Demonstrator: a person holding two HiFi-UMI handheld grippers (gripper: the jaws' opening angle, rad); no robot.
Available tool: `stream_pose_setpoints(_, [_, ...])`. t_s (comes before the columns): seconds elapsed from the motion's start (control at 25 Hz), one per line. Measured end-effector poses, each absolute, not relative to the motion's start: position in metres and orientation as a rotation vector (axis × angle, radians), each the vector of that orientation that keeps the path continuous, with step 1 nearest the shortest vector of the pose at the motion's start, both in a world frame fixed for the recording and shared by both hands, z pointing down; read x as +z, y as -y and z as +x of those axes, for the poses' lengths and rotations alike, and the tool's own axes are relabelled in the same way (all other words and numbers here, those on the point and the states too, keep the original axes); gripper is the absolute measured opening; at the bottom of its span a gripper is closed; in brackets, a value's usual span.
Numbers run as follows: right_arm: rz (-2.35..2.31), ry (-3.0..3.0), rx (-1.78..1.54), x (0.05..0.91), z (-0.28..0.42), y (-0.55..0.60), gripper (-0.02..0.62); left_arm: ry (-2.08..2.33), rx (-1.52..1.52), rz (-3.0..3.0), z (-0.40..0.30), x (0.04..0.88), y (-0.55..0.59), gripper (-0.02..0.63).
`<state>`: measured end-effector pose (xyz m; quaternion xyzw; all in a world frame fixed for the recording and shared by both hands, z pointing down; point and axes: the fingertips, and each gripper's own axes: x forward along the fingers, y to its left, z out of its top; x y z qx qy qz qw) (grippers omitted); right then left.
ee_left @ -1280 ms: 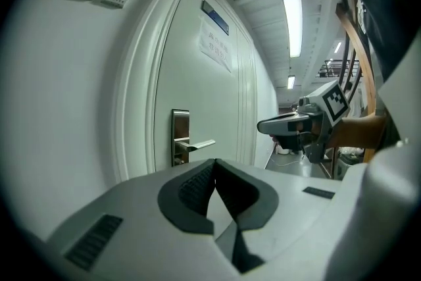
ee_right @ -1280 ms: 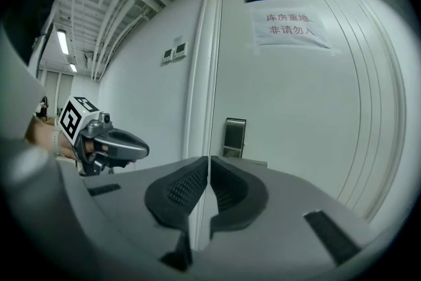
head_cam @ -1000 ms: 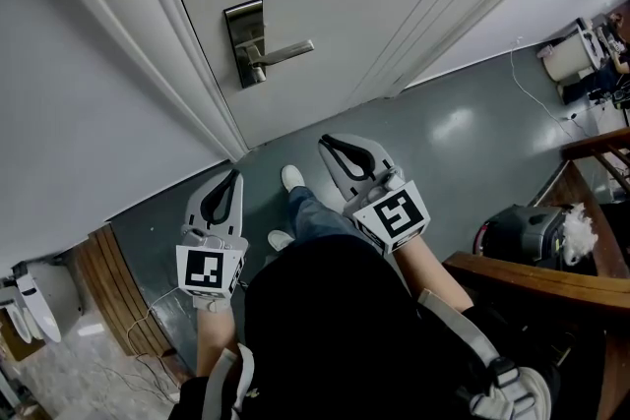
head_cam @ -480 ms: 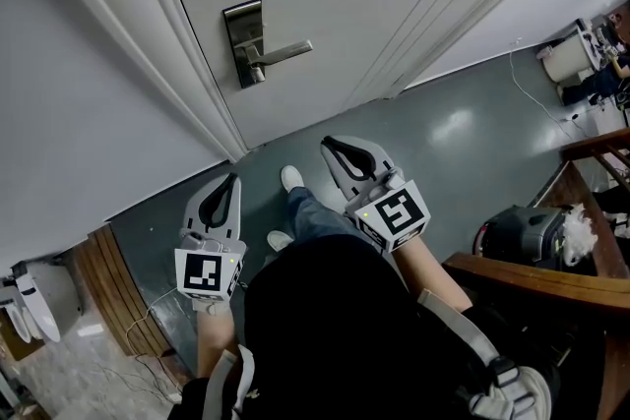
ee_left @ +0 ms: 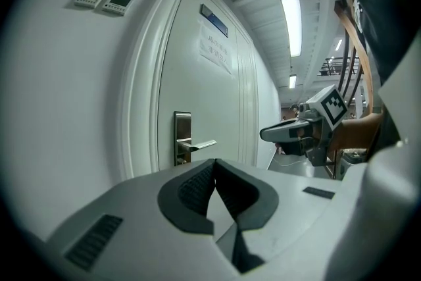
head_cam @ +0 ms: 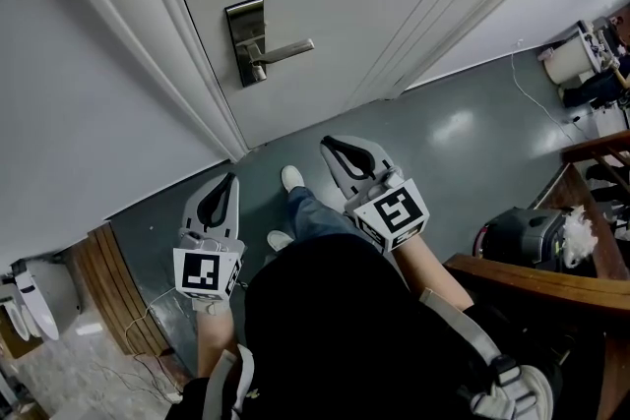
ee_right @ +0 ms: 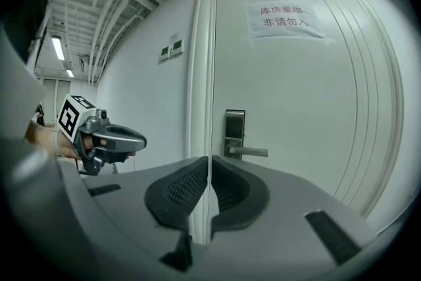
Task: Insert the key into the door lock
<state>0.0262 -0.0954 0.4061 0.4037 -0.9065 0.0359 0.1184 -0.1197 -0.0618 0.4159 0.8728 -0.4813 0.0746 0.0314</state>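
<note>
**Both tongs closed, short of the lock**

Head view: the door lock (head_cam: 246,40) sits ahead of the left tongs (head_cam: 232,177) and right tongs (head_cam: 329,144), its long axis upright and its lever (head_cam: 287,49) pointing right.

Gripper views: each pair is pressed together, with the lock ahead and well apart.

My L gripper (head_cam: 232,178) and R gripper (head_cam: 326,144) are held out in front, side by side but apart, R a bit further fwd, both w/ fingers (ee_left: 191,189) pressed together.
</note>
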Motion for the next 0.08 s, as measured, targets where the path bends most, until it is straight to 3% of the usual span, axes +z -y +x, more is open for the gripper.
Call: stream_pose_setpoints(0.08, [1.184,2.647,0.102,0.4057,0.0274,0.0959,0.017,1.487,0.229,2.684,-0.12,0.4144,0.0617,0.008])
